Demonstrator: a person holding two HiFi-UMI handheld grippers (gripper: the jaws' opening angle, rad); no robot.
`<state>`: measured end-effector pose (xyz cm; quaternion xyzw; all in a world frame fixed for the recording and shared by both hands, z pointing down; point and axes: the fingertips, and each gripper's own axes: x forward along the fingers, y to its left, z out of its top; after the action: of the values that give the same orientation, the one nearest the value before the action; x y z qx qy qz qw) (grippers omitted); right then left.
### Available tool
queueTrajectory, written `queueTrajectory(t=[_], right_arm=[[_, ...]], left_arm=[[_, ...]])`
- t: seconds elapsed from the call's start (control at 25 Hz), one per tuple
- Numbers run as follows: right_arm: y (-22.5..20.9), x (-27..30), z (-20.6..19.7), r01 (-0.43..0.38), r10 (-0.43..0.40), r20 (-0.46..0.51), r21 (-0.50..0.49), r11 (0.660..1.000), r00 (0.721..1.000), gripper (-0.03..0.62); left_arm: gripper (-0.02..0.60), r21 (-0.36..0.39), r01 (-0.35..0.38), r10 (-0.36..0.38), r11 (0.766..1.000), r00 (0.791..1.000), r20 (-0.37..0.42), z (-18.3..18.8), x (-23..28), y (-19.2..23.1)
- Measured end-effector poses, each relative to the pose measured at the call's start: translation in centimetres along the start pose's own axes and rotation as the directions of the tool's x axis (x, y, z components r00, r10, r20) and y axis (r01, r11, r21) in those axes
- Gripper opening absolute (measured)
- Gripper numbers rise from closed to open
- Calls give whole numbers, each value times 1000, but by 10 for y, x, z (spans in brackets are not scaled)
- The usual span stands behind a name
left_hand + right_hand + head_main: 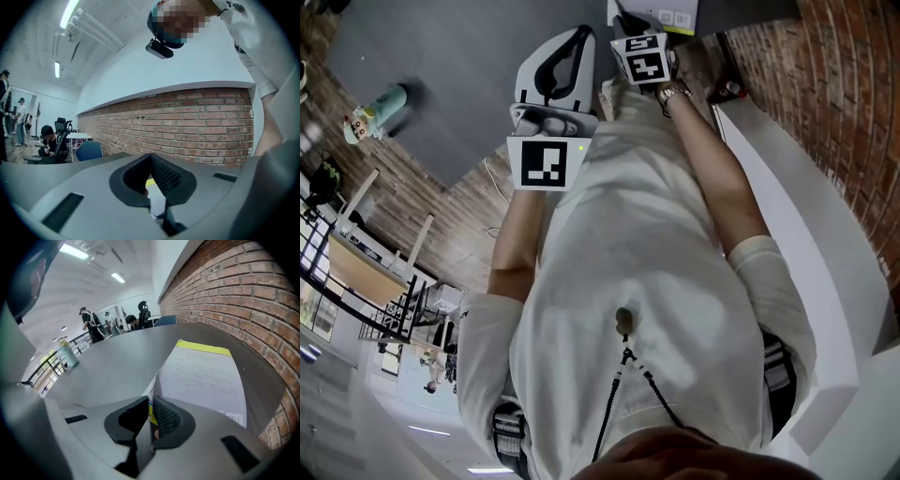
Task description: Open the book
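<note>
Right gripper (149,405), lower centre of its view: jaws pinched on the near corner of the book (206,373). The book lies centre right on the grey table (108,366), beside the brick wall (243,296). Left gripper (151,157): jaws together, empty.

The book (206,376) lay flat on the grey table (108,366), pale printed cover up, a yellow band across its far end, its near corner caught between the right gripper's (150,401) fingers.
</note>
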<state>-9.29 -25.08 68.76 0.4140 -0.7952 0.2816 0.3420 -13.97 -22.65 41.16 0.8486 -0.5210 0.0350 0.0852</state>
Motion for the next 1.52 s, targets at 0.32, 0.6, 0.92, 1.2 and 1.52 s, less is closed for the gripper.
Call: queueTrajectory(t=[0.32,0.6,0.92,1.2,1.52], right_arm=[[-6,-4,-3,-32,32,4,51,998,999,48],[-9,-16,1,-41,39,28,62,997,999,47],[-15,-35,7,-51,44,76,84,995,996,46],[-24,-49,5,-56,46,99,100,993,994,46],[-36,-65,-1,-42,25,122,135,990,992,44]], left_arm=[[22,6,4,-4,1000,1000,7,0,2,-16],[22,10,11,-11,1000,1000,3,-1,3,-25],[21,17,30,-30,999,999,11,1,5,-39],[21,16,58,-58,998,998,18,1,7,-58],[22,9,90,-90,996,996,10,-2,9,-75]])
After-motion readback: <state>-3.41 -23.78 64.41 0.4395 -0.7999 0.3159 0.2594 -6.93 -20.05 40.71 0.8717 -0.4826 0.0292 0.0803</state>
